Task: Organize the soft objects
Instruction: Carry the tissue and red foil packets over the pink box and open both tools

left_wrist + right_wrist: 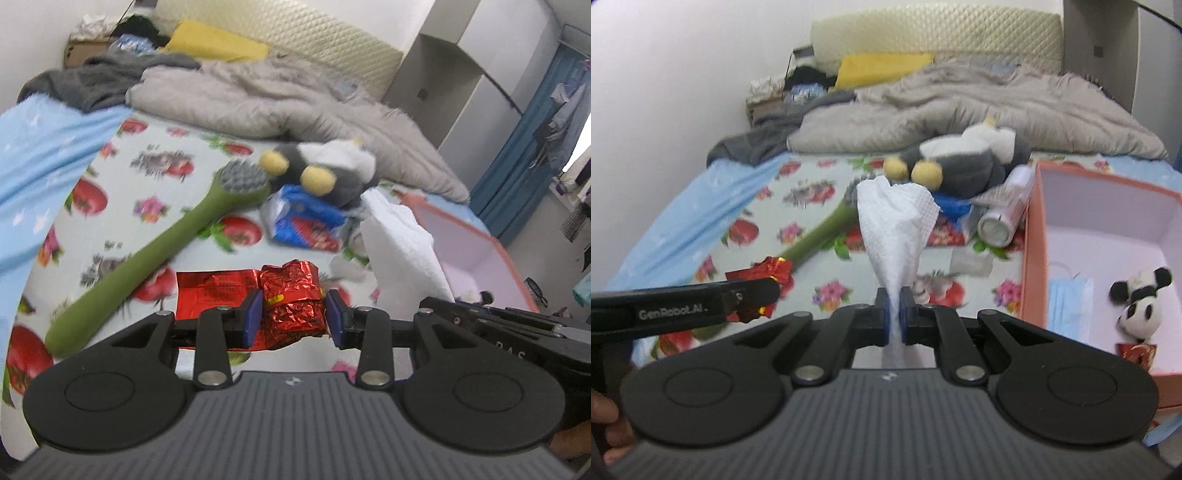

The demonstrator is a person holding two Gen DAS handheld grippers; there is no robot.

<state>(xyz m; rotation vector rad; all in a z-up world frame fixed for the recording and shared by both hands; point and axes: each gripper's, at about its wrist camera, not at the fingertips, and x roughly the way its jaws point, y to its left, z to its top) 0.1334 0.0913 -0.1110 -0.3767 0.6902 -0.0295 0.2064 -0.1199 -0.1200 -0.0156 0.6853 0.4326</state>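
Only the right view shows panda toy (1139,302) inside box (1030,258).

My left gripper (293,317) has a grey ribbed body with a small emblem at its front edge, flanked by two round black discs. Black link arms run forward from silver rivets (211,377) to black finger mounts faced with blue pads (254,319). My right gripper (893,314) is built the same: grey ribbed deck, black discs, silver rivets (969,373), blue pads (883,315). Seen from the side in the right wrist view, the left gripper's black arm carries white lettering reading "GenRobot.AI" (673,314).
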